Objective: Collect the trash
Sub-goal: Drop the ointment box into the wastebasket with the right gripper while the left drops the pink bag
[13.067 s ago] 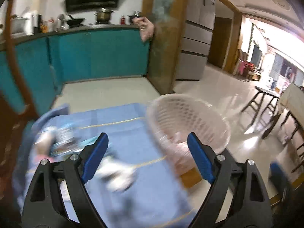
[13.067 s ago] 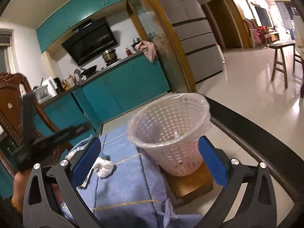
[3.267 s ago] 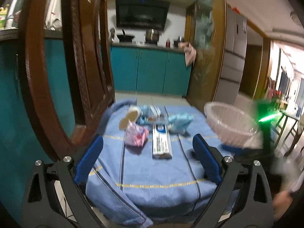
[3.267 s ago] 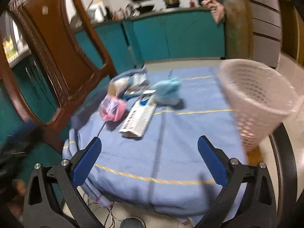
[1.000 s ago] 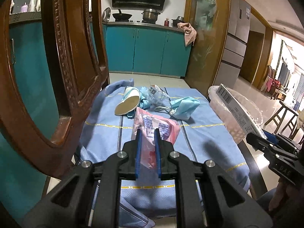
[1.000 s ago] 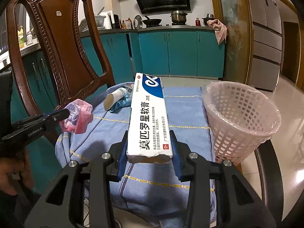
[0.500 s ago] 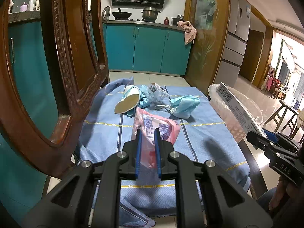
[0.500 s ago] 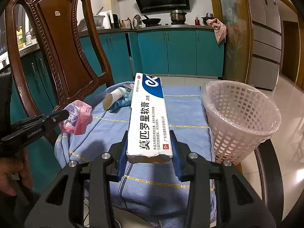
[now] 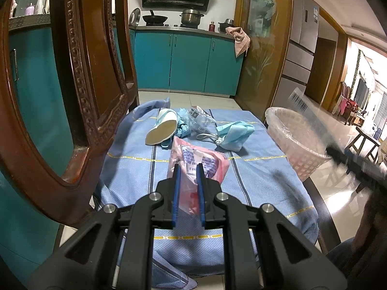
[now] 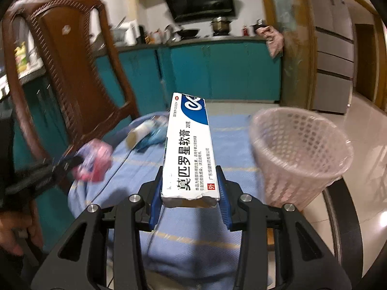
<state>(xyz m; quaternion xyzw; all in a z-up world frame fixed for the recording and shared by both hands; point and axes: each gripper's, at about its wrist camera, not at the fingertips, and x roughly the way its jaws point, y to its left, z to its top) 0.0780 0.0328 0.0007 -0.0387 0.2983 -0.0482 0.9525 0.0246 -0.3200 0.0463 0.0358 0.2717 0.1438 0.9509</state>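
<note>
The right gripper (image 10: 189, 193) is clamped on the near end of a long ointment box (image 10: 188, 149), and the left gripper (image 9: 187, 188) is pinched nearly shut on a pink wrapper (image 9: 198, 162). Both are off the surface and short of the mesh basket (image 10: 297, 154), so the box, held by one end, could pivot and strike the basket rim instead of dropping in. A cup (image 9: 162, 130), clear wrapper and blue mask (image 9: 235, 133) lie on the blue-clothed surface (image 9: 261, 181) — a carved wooden chair (image 9: 79, 72) at its left, teal kitchen cabinets beyond.
</note>
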